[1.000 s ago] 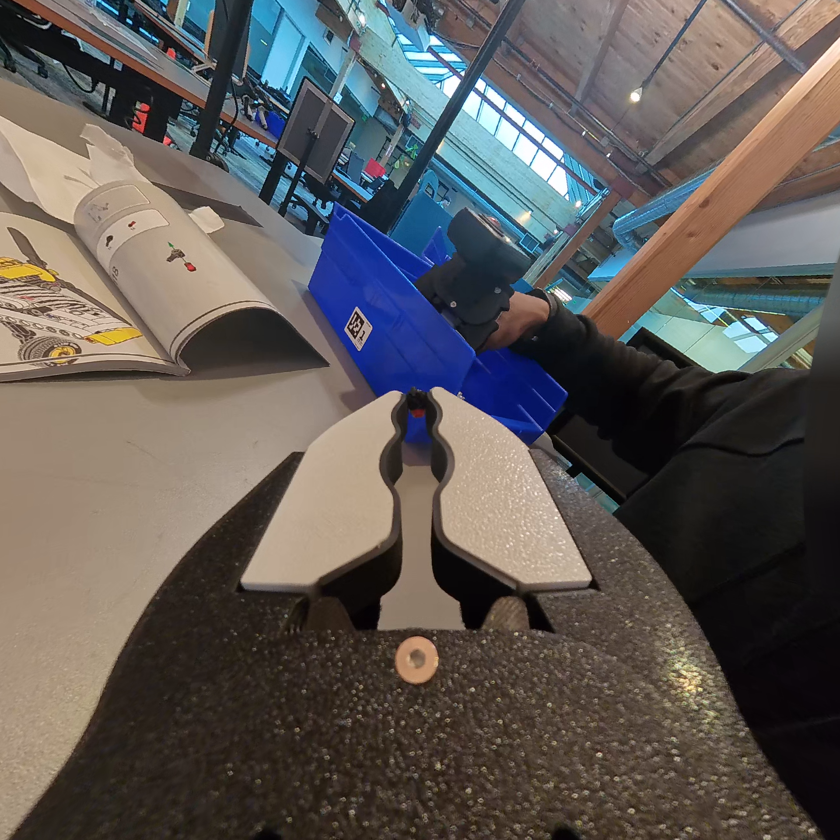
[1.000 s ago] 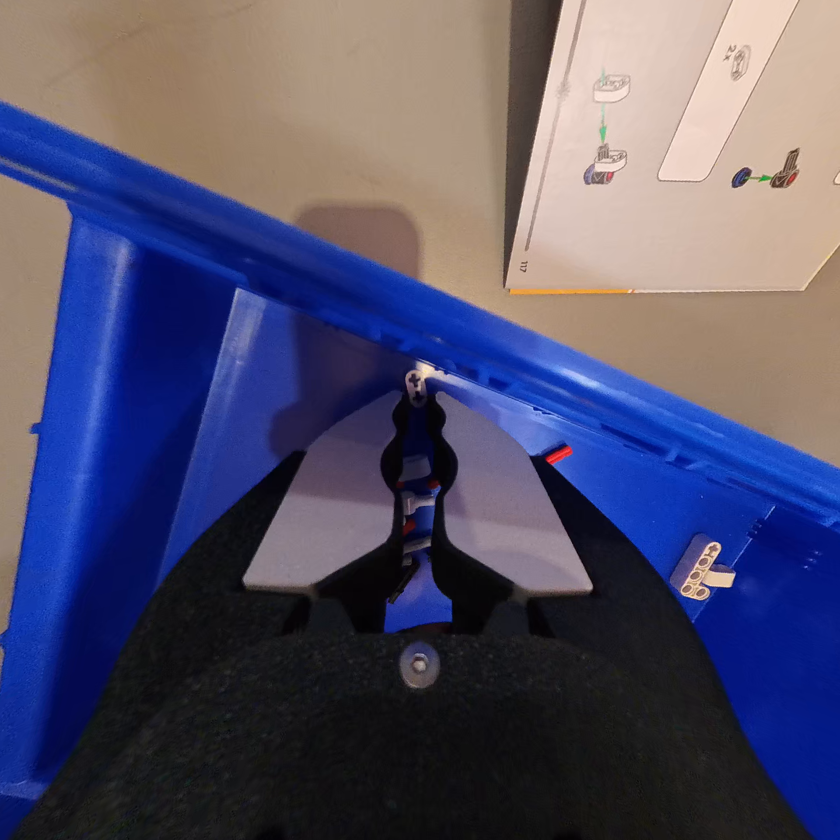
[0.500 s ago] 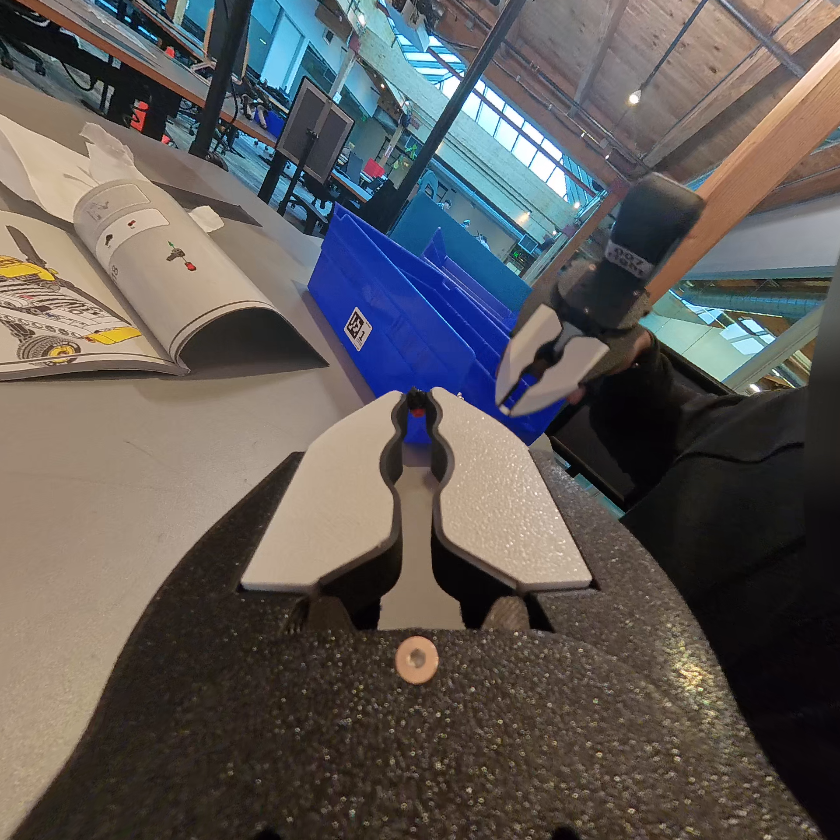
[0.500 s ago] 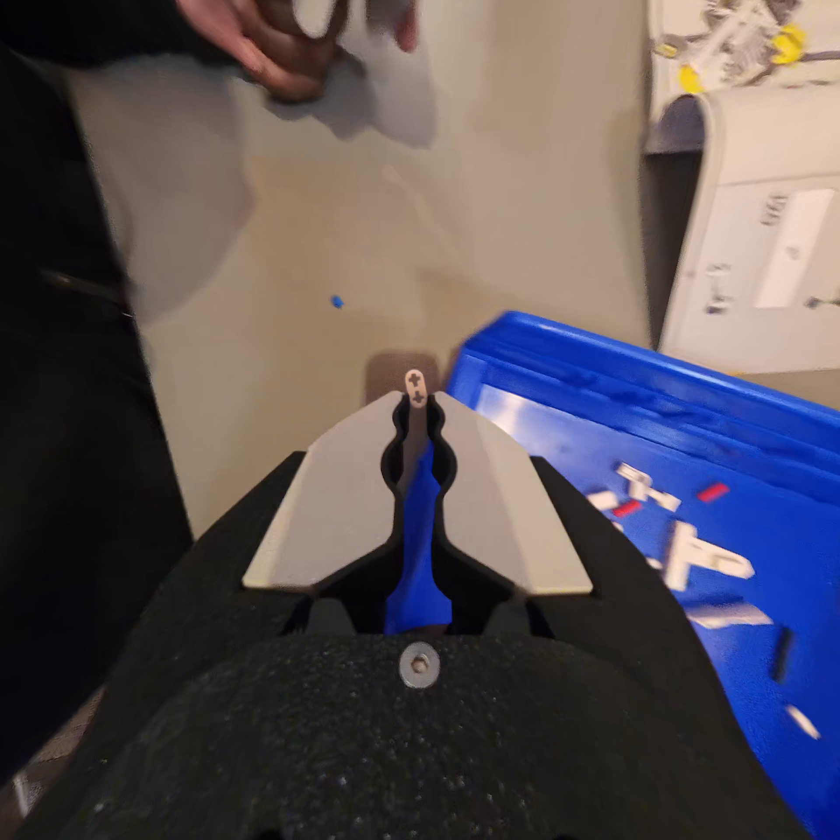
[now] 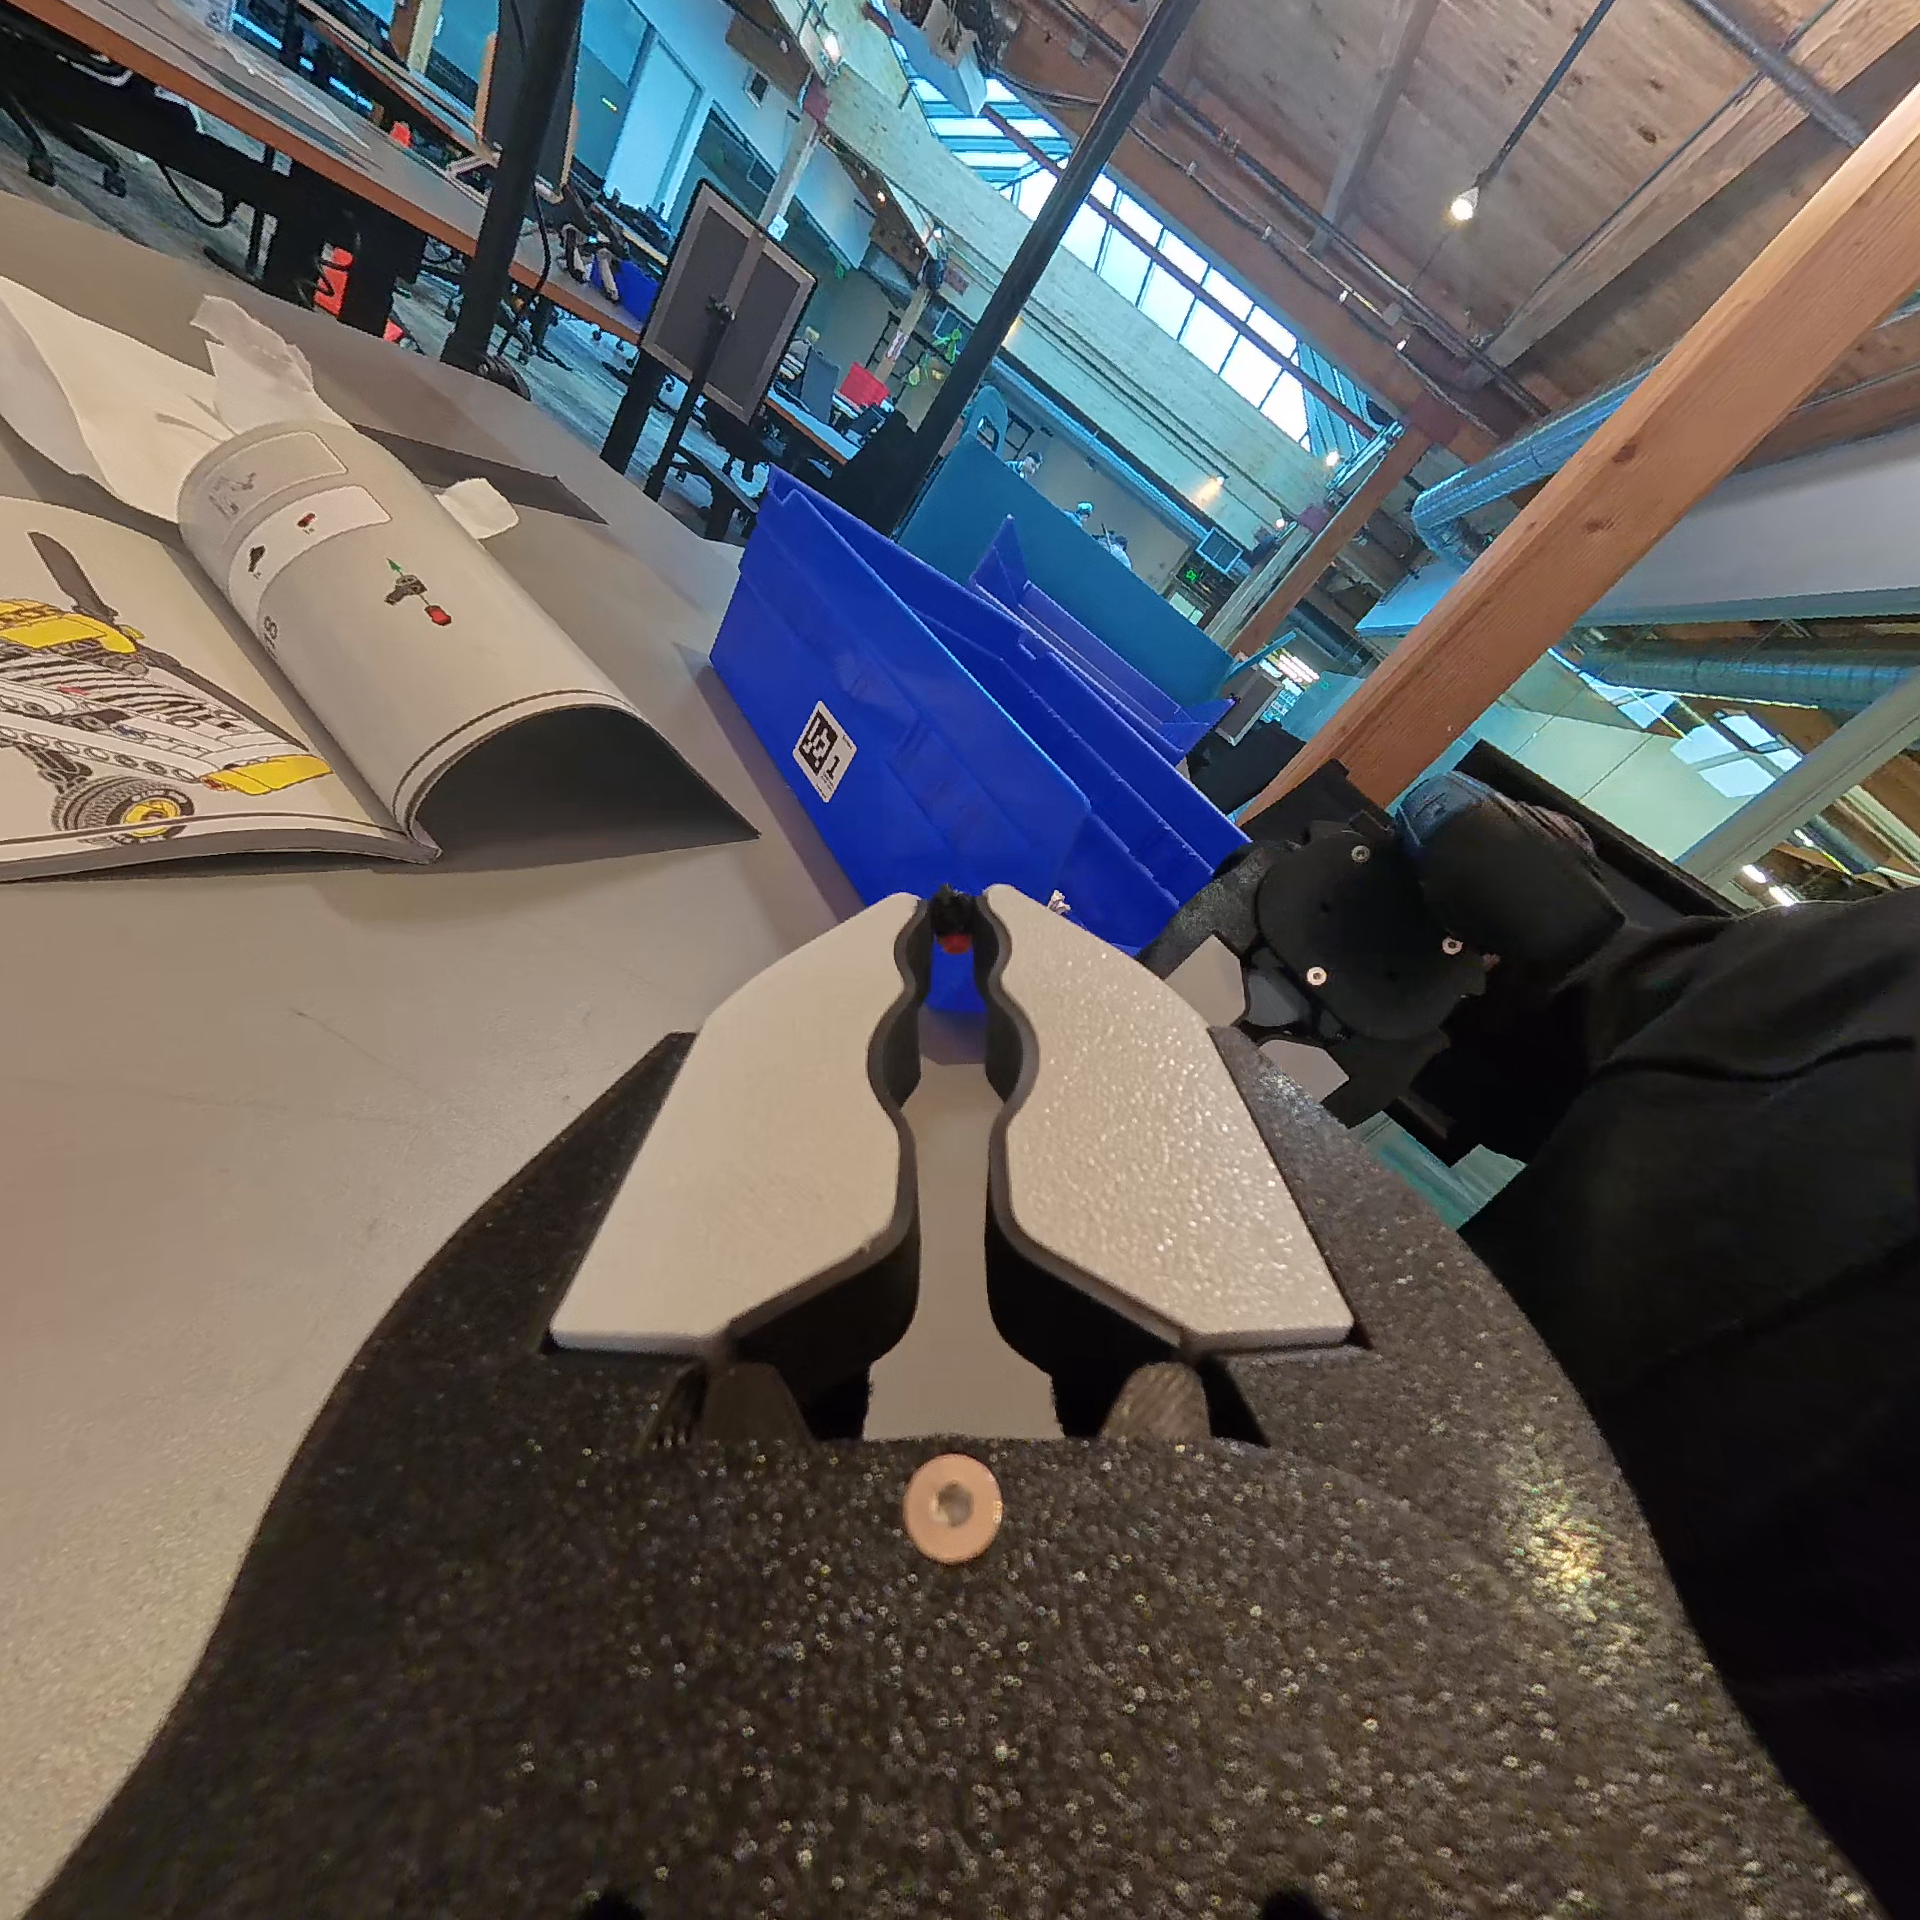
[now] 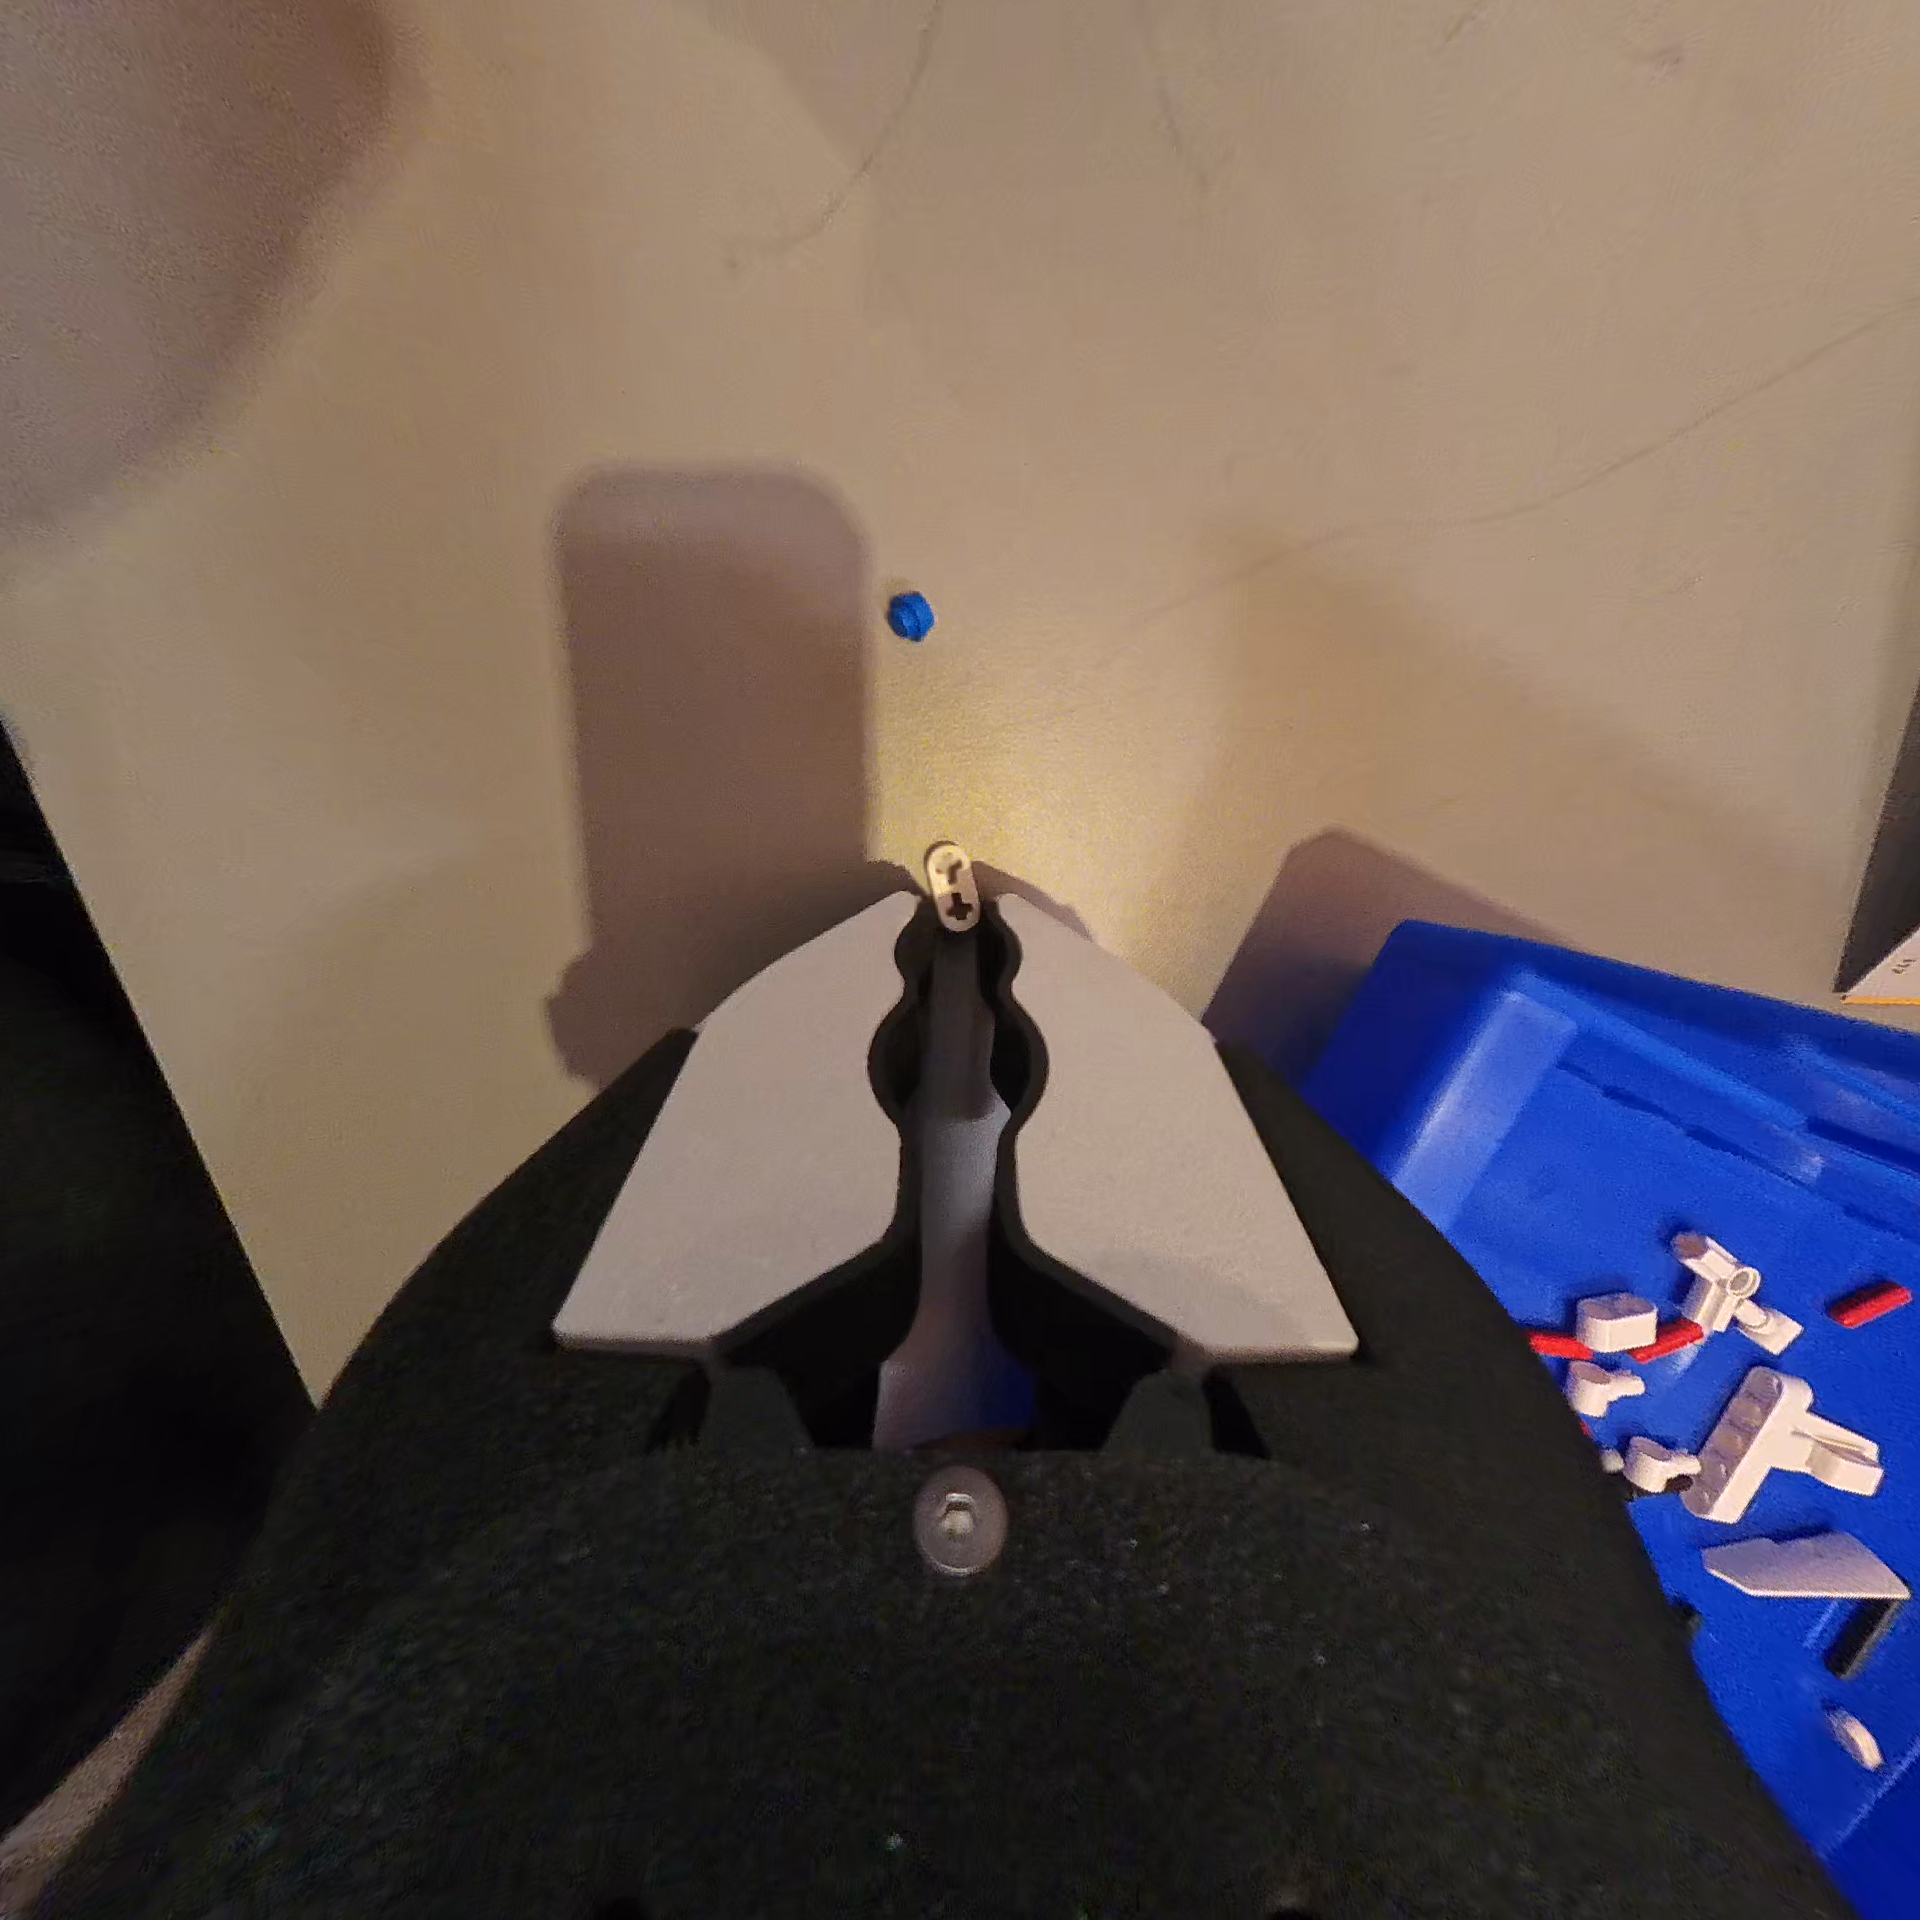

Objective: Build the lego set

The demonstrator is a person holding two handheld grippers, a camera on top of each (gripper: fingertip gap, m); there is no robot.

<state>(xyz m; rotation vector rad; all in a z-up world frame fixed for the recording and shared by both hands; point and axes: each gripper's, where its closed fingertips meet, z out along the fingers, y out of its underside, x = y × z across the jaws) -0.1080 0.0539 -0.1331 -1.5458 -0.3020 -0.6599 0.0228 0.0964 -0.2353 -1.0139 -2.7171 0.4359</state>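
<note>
My left gripper [image 5: 952,912] is shut on a small black piece with a red end [image 5: 950,925], held low over the grey table [image 5: 260,1091] in front of the blue bins [image 5: 935,748]. My right gripper [image 6: 954,902] is shut on a small white beam piece with a cross hole [image 6: 952,889], which sticks out past the tips above the table [image 6: 1247,416]. The right gripper's black body also shows in the left wrist view [image 5: 1382,935], just right of my left fingertips. A tiny blue piece [image 6: 910,615] lies on the table ahead of the right gripper.
An open instruction booklet [image 5: 312,644] lies left of the blue bins. A blue bin [image 6: 1662,1195] with several white and red pieces [image 6: 1756,1423] sits to the right of the right gripper. A dark sleeve [image 5: 1714,1143] fills the right side of the left wrist view. Some 15 cm of space lies between my two pairs of fingers.
My right gripper lifted the white piece out of the blue bin and swung left over the table, then came down beside my left gripper. My left gripper stayed still, keeping its black and red piece.
</note>
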